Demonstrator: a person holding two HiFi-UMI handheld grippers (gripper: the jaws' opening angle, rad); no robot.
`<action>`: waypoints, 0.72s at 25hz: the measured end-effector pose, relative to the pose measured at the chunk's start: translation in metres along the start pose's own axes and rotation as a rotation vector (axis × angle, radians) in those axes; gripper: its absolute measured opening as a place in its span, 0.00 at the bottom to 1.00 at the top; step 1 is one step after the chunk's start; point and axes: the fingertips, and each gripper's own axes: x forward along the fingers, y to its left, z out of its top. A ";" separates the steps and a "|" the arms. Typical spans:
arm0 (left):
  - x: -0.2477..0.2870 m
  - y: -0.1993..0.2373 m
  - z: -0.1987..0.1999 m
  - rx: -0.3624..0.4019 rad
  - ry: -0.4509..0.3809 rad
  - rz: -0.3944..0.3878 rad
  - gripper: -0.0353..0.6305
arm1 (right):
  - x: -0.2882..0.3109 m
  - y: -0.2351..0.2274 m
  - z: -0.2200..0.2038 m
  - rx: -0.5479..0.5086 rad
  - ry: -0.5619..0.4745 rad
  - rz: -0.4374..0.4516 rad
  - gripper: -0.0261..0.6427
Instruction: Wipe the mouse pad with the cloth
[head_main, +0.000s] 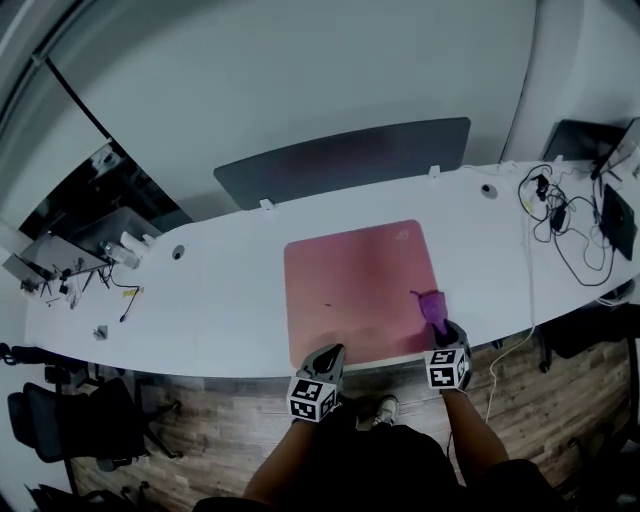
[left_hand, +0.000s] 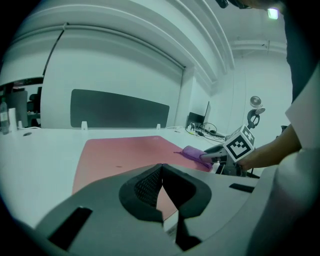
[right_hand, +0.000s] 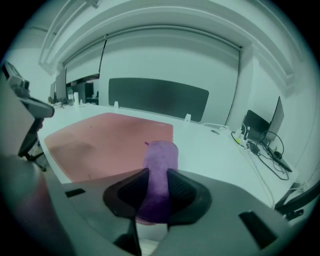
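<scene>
Right now my right tongs (right_hand: 157, 182) pinch a soft, rolled purple cloth (right_hand: 161, 154) on the near right corner of the flat pink rectangular mouse pad (head_main: 355, 285) on the smooth white bench (head_main: 215, 295), while my left tongs (left_hand: 161, 182) hang closed and empty at its near edge.

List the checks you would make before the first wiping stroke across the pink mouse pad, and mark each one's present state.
1. Is the cloth clamped in the right gripper? ok.
2. Is the cloth over the mouse pad? ok, near its right front corner.
3. Is the mouse pad flat on the desk? ok.
4. Is the left gripper shut and empty? ok.
5. Is the cloth pressing on the mouse pad? cannot tell.
6. Are the cables away from the mouse pad? ok.
</scene>
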 end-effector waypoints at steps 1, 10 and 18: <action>0.001 0.000 0.005 0.000 -0.010 -0.011 0.09 | -0.006 0.003 0.010 0.019 -0.040 0.016 0.22; -0.004 0.002 0.075 -0.023 -0.169 0.018 0.09 | -0.071 0.014 0.129 0.022 -0.376 0.070 0.22; -0.026 -0.006 0.128 0.071 -0.259 -0.005 0.09 | -0.130 0.013 0.194 0.027 -0.580 0.096 0.22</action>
